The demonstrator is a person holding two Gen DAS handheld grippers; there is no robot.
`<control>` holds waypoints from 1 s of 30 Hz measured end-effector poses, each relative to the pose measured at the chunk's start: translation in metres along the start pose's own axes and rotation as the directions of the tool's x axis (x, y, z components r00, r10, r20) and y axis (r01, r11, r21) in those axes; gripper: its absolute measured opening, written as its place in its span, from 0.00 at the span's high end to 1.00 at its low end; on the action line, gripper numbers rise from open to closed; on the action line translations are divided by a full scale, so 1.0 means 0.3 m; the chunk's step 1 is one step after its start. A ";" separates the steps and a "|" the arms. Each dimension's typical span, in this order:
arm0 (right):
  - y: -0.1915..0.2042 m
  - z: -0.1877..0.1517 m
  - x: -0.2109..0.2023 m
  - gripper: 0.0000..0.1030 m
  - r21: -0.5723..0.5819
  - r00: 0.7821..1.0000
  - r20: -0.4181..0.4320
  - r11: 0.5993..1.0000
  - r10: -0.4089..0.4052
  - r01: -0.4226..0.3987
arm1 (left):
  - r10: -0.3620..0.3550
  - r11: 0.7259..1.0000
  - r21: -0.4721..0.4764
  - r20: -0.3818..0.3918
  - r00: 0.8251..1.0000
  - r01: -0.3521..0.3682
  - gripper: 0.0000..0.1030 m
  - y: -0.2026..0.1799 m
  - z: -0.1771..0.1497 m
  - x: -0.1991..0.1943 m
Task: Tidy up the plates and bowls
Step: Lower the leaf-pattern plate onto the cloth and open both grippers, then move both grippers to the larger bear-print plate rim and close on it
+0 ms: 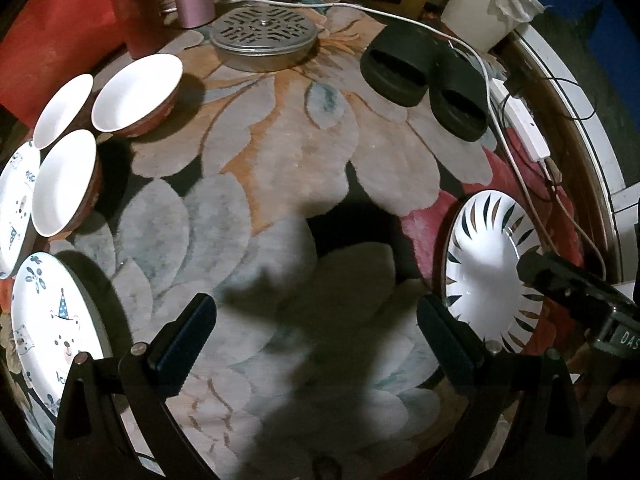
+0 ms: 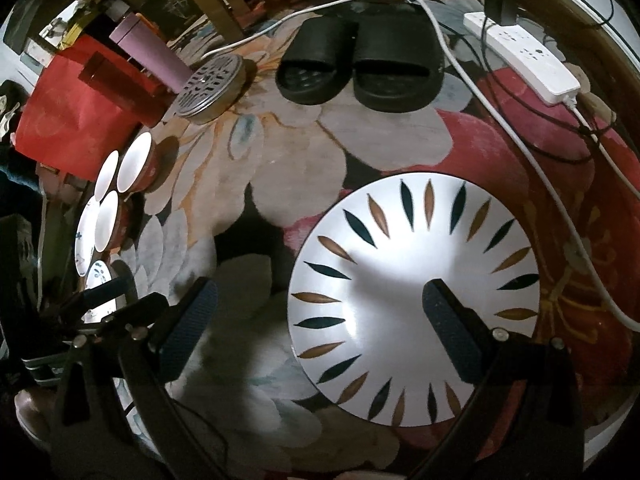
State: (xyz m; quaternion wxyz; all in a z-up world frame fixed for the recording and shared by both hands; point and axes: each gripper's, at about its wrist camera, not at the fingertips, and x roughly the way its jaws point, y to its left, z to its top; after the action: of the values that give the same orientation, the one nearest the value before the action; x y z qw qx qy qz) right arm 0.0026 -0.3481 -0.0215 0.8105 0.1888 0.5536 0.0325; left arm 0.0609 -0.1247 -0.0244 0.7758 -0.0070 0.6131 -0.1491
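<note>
From your left wrist camera, your left gripper (image 1: pixel 316 340) hangs with its jaws wide apart over bare rug (image 1: pixel 280 160), with three white bowls (image 1: pixel 136 92) clustered touching toward the rug's left edge, two bear-print plates (image 1: pixel 44 320) just beside them nearer you, and the leaf-pattern plate (image 1: pixel 486 264) at the right edge under your right gripper (image 1: pixel 532 272). From your right wrist camera, your right gripper (image 2: pixel 320 324) is spread open and holds nothing, its right finger over the leaf-pattern plate (image 2: pixel 400 248) and its left finger over rug (image 2: pixel 360 128), black slippers (image 2: pixel 360 72) lying well beyond.
</note>
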 end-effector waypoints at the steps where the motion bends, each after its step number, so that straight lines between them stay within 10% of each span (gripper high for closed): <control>1: 0.008 0.000 0.004 0.00 -0.004 1.000 -0.003 1.000 0.001 -0.001 | 0.001 1.000 -0.002 0.001 1.000 -0.001 0.02 0.006 0.000 -0.003; 30: 0.380 -0.033 0.169 0.00 -0.201 0.993 -0.102 0.977 0.054 -0.073 | 0.087 0.977 -0.199 0.041 0.995 -0.077 0.02 0.439 -0.086 -0.084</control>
State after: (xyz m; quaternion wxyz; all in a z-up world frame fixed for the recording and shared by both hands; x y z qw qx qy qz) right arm 0.0309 -0.2266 -0.0305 0.7967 0.1204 0.5792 0.1241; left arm 0.0606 0.0115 -0.0322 0.7915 -0.0624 0.6054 -0.0554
